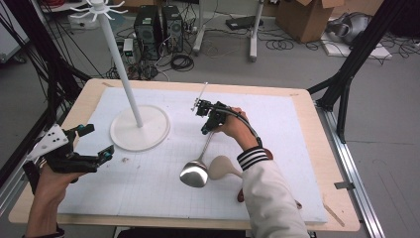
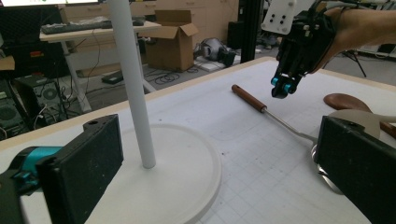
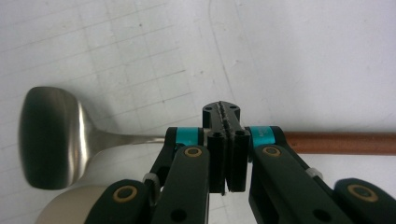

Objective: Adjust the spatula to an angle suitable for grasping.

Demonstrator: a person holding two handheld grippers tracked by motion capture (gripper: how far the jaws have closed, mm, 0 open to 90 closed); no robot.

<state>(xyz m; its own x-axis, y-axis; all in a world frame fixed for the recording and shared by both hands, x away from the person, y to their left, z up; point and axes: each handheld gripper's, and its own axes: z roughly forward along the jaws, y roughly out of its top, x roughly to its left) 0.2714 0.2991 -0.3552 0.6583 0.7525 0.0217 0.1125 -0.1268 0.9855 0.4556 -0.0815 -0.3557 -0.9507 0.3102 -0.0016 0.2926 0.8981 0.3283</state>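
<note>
— Where is the right gripper [image 1: 207,130] at the moment?

— I see it just above centre in the high view, hovering over the metal spatula [image 1: 196,167]. In the right gripper view its two black pads are pressed flat together with nothing between them; the spatula's shaft passes behind them, the steel blade at the left of the frame and the brown wooden handle running off to the right. Whether the pads touch the shaft I can't say for sure from this angle; they look just above it.

— And the spatula itself?

— It lies on the white gridded mat [image 1: 277,148], blade at lower centre of the high view, beside a pale wooden spoon [image 1: 223,166] whose bowl sits just right of the blade.

— The left gripper [image 1: 95,144]?

— I hold it at the lower left of the high view, jaws spread wide and empty, near the round base of the white utensil stand [image 1: 140,128], which rises toward the upper left.
</note>
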